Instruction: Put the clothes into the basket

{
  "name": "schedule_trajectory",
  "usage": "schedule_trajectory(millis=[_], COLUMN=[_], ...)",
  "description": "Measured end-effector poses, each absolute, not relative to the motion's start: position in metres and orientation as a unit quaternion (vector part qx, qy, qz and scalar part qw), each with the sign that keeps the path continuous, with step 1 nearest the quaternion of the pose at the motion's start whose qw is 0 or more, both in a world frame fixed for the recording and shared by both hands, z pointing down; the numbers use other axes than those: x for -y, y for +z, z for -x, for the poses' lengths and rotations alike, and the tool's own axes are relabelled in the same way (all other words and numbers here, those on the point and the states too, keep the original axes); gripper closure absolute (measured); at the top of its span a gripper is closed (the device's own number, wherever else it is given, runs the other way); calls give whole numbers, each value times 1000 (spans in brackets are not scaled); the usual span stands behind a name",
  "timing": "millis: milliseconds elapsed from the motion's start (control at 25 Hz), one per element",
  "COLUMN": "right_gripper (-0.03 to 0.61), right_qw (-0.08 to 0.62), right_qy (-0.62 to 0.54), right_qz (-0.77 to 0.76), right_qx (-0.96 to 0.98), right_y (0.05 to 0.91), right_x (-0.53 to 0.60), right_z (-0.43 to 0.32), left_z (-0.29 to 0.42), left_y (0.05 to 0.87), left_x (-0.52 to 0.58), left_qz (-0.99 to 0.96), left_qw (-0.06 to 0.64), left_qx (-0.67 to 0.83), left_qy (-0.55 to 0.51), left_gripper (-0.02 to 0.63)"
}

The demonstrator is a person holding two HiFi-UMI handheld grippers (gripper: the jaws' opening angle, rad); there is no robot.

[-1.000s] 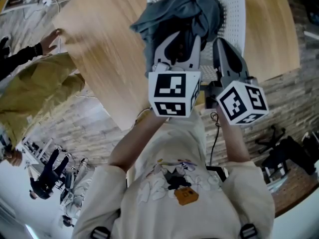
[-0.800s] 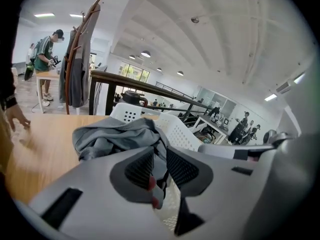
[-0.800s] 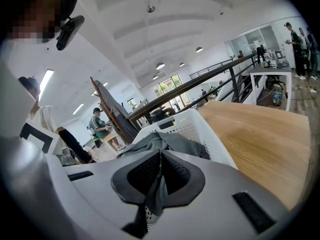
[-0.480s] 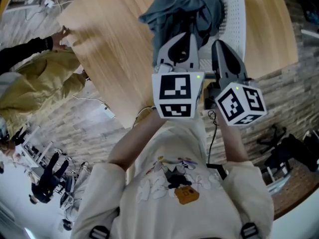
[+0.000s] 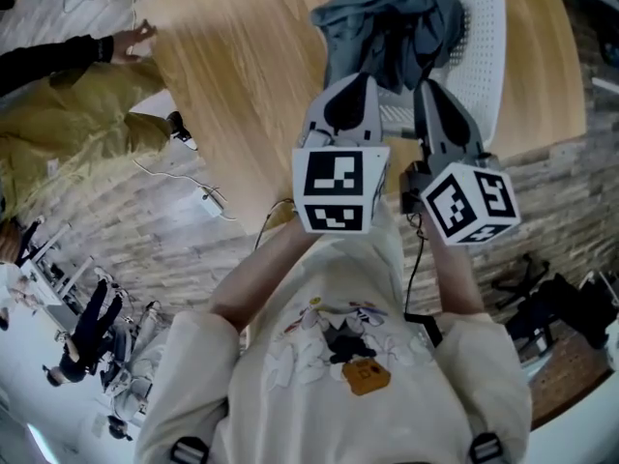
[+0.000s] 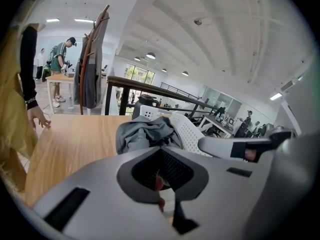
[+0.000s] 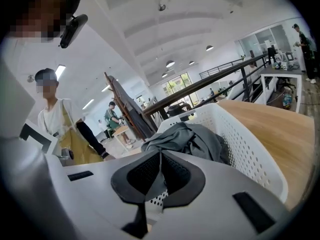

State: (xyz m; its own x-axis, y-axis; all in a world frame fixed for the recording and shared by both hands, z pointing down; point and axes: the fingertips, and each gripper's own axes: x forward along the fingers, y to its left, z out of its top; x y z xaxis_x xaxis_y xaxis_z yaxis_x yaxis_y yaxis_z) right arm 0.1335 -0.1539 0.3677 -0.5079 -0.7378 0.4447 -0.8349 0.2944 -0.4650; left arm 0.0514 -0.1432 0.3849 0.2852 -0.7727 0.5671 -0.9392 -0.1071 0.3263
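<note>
We start with the wooden table [image 5: 242, 85], which fills the upper half of the head view. On it, at the top centre and right of that frame, stands the white perforated basket [image 5: 488, 56].

The grey clothes [image 5: 387, 27] lie in the basket as one crumpled heap that rises above the rim. The bundle sits toward the basket's left end, and its left edge seems to bulge over the rim toward the bare table. It has no clear long axis, being more a mound than a strip.

Below the heap in the frame we hold both tools side by side, pointing up at it. The left gripper [image 5: 365, 78] has its jaws pressed together with nothing between them. The right gripper [image 5: 424, 86] is the same, its pads meeting on no cloth. Both tips are near the heap but apart from it.

We judge the left gripper the nearer one to the overhanging edge, should it need tucking in.
</note>
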Motion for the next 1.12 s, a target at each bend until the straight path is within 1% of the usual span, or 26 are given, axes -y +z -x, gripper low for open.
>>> schedule_trajectory(millis=[600,640,680,760,800,960,1120], right_gripper=[546,535,511,441,418,379,373], right_qw=[124,126,130,141,147,173,205], right_qy=[324,323,323,325,324,311,291], right_qz=[-429,-428,-427,-422,-421,-419,-422], right_qx=[834,834,835,834,834,835,834], right_y=[372,373,375,379,382,388,395], right_x=[125,124,123,123,123,122,122], right_z=[-65,-61,-58,-53,-50,-45,-40], left_z=[16,20,24,30,33,40,45], left_y=[377,377,377,381,384,390,395], left_x=[107,104,103,100,99,96,96], left_qz=[-699,-698,-696,-692,-689,-681,-679], left_qw=[344,344,345,348,351,361,364], left_qx=[619,621,623,626,627,630,631], left_qy=[95,94,94,94,94,91,88], left_gripper=[612,612,612,612,612,612,612])
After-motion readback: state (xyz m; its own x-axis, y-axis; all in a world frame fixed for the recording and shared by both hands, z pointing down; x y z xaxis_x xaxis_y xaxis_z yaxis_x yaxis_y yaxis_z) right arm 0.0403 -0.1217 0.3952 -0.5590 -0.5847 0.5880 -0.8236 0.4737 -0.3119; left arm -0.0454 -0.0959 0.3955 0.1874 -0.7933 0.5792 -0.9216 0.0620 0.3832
